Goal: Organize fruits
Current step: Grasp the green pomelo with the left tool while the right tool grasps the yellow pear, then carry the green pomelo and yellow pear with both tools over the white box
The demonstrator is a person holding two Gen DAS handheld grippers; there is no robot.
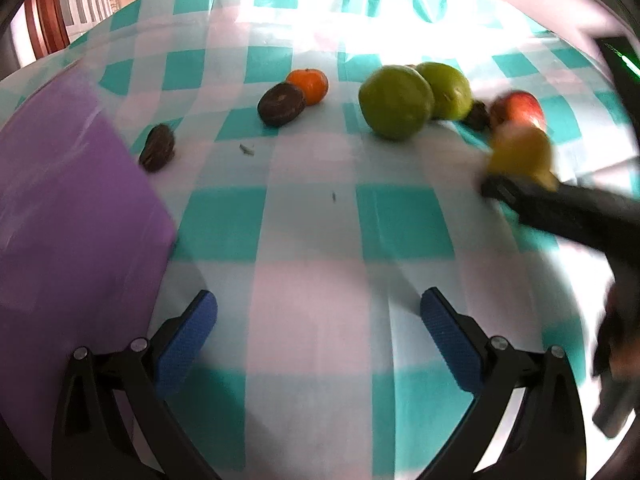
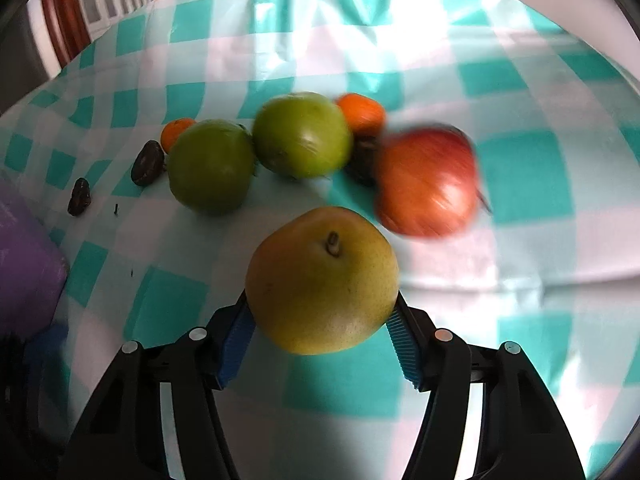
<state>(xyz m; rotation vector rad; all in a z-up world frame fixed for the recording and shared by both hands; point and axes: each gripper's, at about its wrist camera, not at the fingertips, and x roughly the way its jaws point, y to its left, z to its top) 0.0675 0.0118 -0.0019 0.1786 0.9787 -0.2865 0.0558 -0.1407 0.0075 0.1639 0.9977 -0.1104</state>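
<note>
Left wrist view: the left gripper (image 1: 318, 336) hangs over the checked teal-and-white cloth (image 1: 404, 220) on the worktop, its blue-padded fingers (image 1: 188, 344) spread wide with nothing between them. Taking the nearer green apple (image 1: 394, 102) as the landmark, a second green apple (image 1: 450, 88) touches it on the right. Well to its left sit an orange mandarin (image 1: 310, 84) and, just in front of that, a dark round fruit (image 1: 282, 104); further left lies a smaller dark wrinkled fruit (image 1: 157, 153) beside a purple board (image 1: 68, 208). To the right of the landmark apple is a red apple (image 1: 520, 110), and in front of that, blurred, the yellow pear (image 1: 520, 152) sits in the right gripper (image 1: 516, 184).

Right wrist view: the right gripper (image 2: 322, 330) has its fingers (image 2: 404, 340) pressed on both sides of the pear (image 2: 322, 280), which is yellow-green with a reddish blush on its left and a short brown stem facing the camera. The pear is in front of the green apple (image 2: 210, 166), to its right. The other green apple (image 2: 302, 134) lies right of the landmark, the red apple (image 2: 428, 182) further right, blurred. A second mandarin (image 2: 360, 112) peeks out behind them.
</note>
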